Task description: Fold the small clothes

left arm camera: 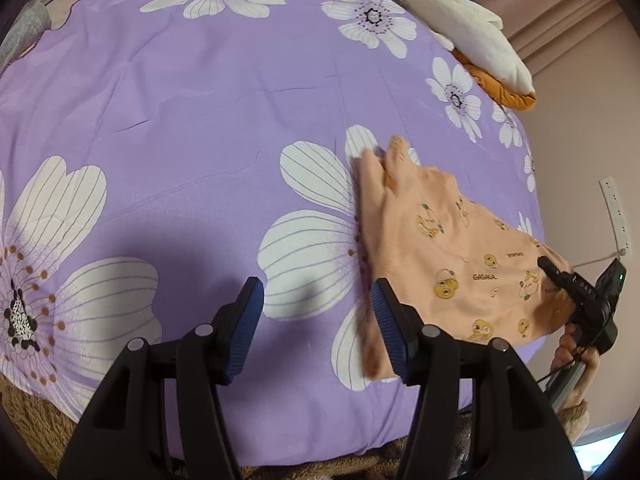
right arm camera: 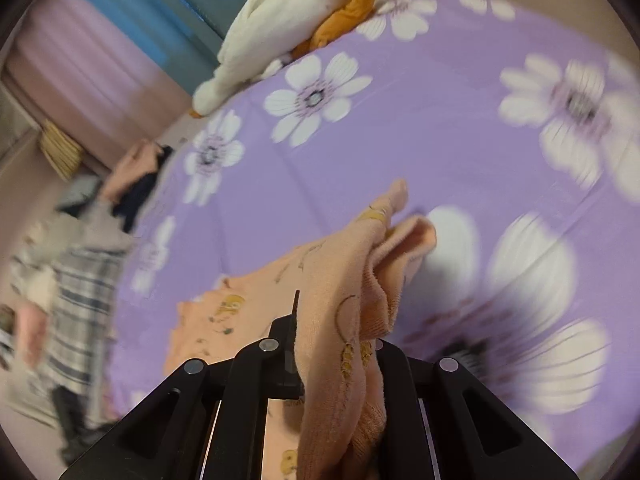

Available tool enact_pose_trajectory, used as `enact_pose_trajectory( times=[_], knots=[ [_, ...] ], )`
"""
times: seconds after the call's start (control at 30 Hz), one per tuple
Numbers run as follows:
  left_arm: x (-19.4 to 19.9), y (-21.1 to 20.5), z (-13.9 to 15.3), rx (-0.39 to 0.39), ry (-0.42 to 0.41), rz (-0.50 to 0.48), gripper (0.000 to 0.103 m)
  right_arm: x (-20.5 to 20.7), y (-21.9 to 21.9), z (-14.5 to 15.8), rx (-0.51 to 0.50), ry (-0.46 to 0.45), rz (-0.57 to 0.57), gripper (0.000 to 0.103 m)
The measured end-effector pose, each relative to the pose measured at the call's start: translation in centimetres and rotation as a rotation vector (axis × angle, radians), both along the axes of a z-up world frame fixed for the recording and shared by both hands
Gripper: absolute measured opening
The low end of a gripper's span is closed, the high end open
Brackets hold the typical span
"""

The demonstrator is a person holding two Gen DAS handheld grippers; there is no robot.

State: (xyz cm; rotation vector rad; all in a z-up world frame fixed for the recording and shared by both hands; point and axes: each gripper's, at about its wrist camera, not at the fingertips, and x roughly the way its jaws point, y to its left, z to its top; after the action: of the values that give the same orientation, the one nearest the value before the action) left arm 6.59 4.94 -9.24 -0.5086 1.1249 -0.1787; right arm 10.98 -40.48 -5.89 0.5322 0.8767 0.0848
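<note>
A small peach garment (left arm camera: 460,256) printed with yellow cartoon figures lies partly on the purple floral bedspread (left arm camera: 200,120), at the right of the left wrist view. My right gripper (left arm camera: 550,266) grips its near right corner and holds that side off the bed. In the right wrist view the right gripper (right arm camera: 332,332) is shut on the bunched peach garment (right arm camera: 340,264), which drapes over and hides its fingertips. My left gripper (left arm camera: 316,292) hovers open over the bedspread by the garment's left edge, with nothing between its blue pads (left arm camera: 244,320).
A heap of white and orange clothes (left arm camera: 472,36) lies at the bed's far right edge. Grey cloth (left arm camera: 24,36) sits far left. Brown fuzzy fabric (left arm camera: 32,420) borders the near edge. Plaid fabric (right arm camera: 80,300) and dark clothes (right arm camera: 136,176) lie beyond the bed's side.
</note>
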Motion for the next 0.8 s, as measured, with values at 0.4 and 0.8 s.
enact_pose_trajectory(
  times=[0.4,0.8],
  knots=[
    [-1.3,1.5,-0.1,0.015,-0.005,0.024,0.059,1.0,16.2,4.3,-0.561,-0.135,0.36,0.012],
    [-2.1,1.8,-0.6,0.013,0.015,0.017,0.062,1.4,23.9,-3.7,-0.373,0.073,0.634,0.051]
  ],
)
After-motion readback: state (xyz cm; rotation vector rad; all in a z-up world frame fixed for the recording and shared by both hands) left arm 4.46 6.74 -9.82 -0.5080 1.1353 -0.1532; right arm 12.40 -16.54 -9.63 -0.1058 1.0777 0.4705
